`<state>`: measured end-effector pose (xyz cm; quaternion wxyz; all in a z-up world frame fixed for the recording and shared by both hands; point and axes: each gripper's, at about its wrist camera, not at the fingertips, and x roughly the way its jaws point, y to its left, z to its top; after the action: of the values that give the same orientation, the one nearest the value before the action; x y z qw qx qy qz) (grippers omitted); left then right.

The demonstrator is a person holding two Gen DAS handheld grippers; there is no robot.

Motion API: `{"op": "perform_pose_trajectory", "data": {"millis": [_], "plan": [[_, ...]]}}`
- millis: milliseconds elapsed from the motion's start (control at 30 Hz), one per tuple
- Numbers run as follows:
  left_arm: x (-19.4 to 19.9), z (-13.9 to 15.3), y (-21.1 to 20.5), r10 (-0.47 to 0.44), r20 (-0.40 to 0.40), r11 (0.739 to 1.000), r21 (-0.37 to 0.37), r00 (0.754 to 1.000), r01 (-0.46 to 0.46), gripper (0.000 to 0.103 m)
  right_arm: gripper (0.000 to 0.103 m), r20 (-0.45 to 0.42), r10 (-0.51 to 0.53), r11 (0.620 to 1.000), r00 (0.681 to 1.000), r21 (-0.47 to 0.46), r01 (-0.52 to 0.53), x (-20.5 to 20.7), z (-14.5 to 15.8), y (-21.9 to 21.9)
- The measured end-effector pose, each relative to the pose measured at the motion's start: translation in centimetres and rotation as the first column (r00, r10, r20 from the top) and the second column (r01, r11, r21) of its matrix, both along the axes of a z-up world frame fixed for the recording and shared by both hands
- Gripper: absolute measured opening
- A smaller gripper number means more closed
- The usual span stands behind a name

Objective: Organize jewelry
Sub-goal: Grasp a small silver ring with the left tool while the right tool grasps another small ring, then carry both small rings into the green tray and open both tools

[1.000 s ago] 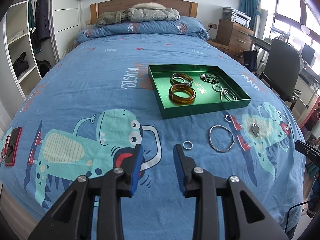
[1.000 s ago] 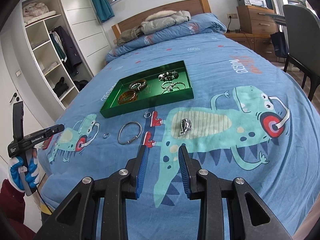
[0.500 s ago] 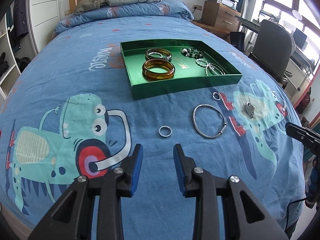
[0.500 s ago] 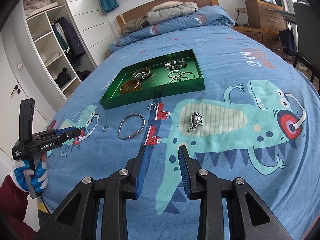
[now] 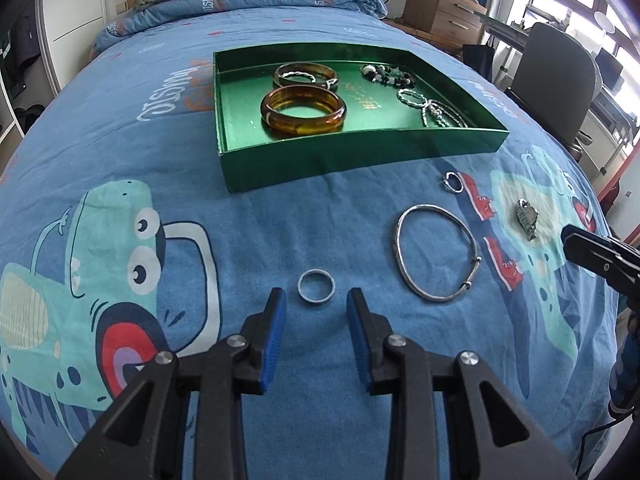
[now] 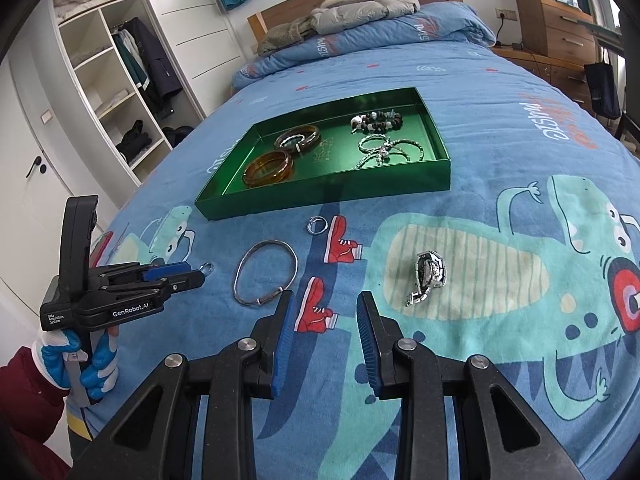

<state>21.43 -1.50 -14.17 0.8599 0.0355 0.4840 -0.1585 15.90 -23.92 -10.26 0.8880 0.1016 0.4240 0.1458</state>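
Observation:
A small silver ring [image 5: 316, 287] lies on the blue bedspread just ahead of my left gripper [image 5: 315, 300], which is open, its blue pads either side of the ring and apart from it. To the right lie a silver bangle [image 5: 438, 258], a small open ring [image 5: 453, 181] and a silver watch-like piece [image 5: 527, 219]. The green tray [image 5: 360, 152] behind holds amber bangles [image 5: 303, 114], a bead bracelet and silver chains. My right gripper [image 6: 325, 300] is open and empty above the bedspread, between the bangle [image 6: 266, 272] and the watch-like piece [image 6: 430, 276].
A gloved hand [image 6: 92, 372] holds the left gripper [image 6: 196, 274] at the bed's left edge. Pillows and a grey jacket [image 6: 360, 12] lie at the headboard. Wardrobe shelves [image 6: 116, 92] stand left of the bed, a dresser [image 5: 444, 16] and chair [image 5: 552, 80] right.
Both grippers have come forward and lower over the bed. The small ring now sits just ahead of the left fingertips. Neither gripper's jaws have changed.

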Motion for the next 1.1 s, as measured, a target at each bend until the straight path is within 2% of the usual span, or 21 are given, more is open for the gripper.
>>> {"op": "perform_pose_trajectory", "data": {"millis": [233,367,533,733,900,1100], "plan": [[0.6,-0.8,-0.4,-0.001,0.021,1.0,0.023,1.0,0.0,0.029,0.032,-0.011,0.04,0.999,0.999,-0.015,-0.04,3.0,-1.1,1.0],[0.9,-1.1,-0.3,0.005,0.047,0.999,0.044,0.999,-0.007,0.019,0.032,-0.021,0.056,0.998,0.998,-0.029,-0.057,4.8,-1.8,1.9],[1.9,-1.2,0.8,0.051,0.067,0.998,0.029,0.996,-0.053,0.019,0.032,-0.036,0.082,0.995,0.996,-0.044,-0.084,6.7,-2.8,3.2],[2.4,-1.2,1.4,0.06,0.083,0.998,0.008,0.995,-0.061,0.019,0.03,-0.051,0.093,0.993,0.994,-0.069,-0.097,8.6,-4.2,4.5],[2.9,-1.2,1.7,0.065,0.08,0.998,-0.02,0.995,-0.063,0.019,0.02,-0.039,0.093,0.99,0.995,-0.104,-0.097,9.7,-4.8,5.1],[2.8,-0.9,1.8,0.069,0.084,0.997,-0.036,0.994,-0.066,0.019,0.019,-0.023,0.103,0.981,0.994,-0.165,-0.106,9.8,-4.6,5.9]]}}
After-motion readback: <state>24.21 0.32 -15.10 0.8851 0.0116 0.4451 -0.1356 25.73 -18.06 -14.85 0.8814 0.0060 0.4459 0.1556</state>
